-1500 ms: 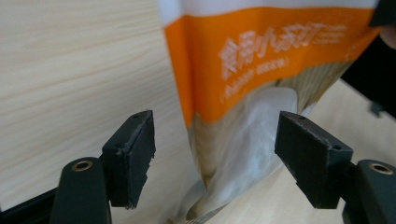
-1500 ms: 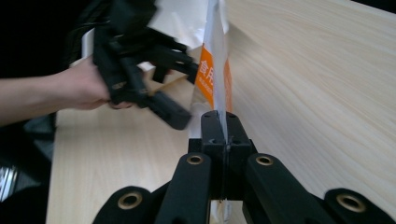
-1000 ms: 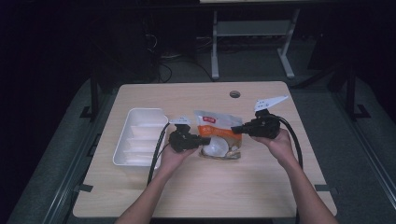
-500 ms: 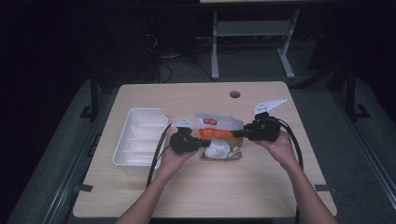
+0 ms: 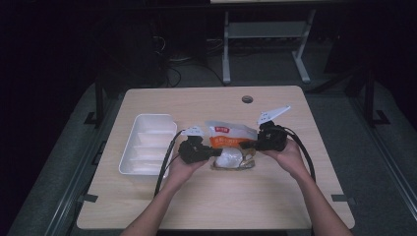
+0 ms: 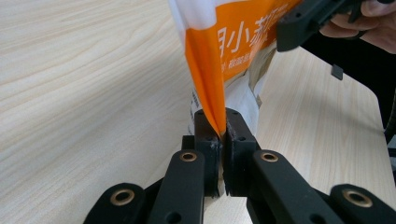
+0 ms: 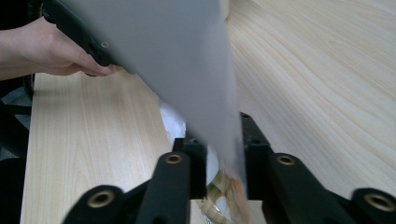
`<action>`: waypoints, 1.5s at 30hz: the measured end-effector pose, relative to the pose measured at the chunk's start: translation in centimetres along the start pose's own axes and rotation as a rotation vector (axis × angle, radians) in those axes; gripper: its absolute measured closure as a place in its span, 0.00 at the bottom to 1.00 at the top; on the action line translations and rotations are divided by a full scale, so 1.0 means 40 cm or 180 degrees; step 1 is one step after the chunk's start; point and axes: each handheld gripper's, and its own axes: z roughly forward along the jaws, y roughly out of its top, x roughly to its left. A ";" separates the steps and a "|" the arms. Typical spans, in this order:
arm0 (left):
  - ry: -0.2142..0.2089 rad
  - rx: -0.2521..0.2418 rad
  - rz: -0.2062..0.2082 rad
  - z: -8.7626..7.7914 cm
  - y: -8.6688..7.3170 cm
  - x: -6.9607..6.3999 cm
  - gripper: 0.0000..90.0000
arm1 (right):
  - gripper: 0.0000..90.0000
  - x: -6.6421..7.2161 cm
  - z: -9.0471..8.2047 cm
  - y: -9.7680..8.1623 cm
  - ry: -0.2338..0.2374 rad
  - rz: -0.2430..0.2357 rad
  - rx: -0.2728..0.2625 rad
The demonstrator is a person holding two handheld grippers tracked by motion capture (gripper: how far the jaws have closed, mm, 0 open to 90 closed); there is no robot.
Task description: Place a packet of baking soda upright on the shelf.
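Note:
An orange and white snack bag (image 5: 228, 135) is held up over the table between both grippers, its clear lower window (image 5: 230, 158) showing pale contents. My left gripper (image 5: 215, 152) is shut on the bag's left edge; in the left gripper view the orange fold (image 6: 233, 42) is pinched between its jaws (image 6: 222, 133). My right gripper (image 5: 253, 146) is at the bag's right edge. Its jaws (image 7: 224, 140) have just been closing, and they press on a thicker part of the bag (image 7: 187, 56).
A white compartment tray (image 5: 147, 123) lies to the left of the hands on the wooden table (image 5: 295, 196). A round cable hole (image 5: 247, 99) is near the far edge. A metal stand is on the floor beyond the table.
The bag, lying wide between the grippers half a second ago, now has its white top standing up. Both hands have barely shifted.

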 end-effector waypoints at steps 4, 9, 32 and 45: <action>-0.0002 -0.0018 0.0018 -0.001 -0.003 -0.002 0.95 | 0.99 0.004 -0.007 0.002 -0.0001 -0.0026 -0.0040; 0.0163 0.0009 0.0190 -0.004 -0.006 -0.023 0.84 | 1.00 0.014 -0.017 0.005 0.0040 -0.0051 -0.0066; 0.0333 0.0075 0.0424 -0.046 -0.052 -0.091 0.58 | 1.00 0.039 -0.126 0.003 -0.0205 -0.0018 -0.0265; 0.0285 0.0149 0.0535 -0.071 -0.088 -0.129 0.47 | 1.00 0.039 -0.145 0.042 -0.0296 0.0065 -0.0328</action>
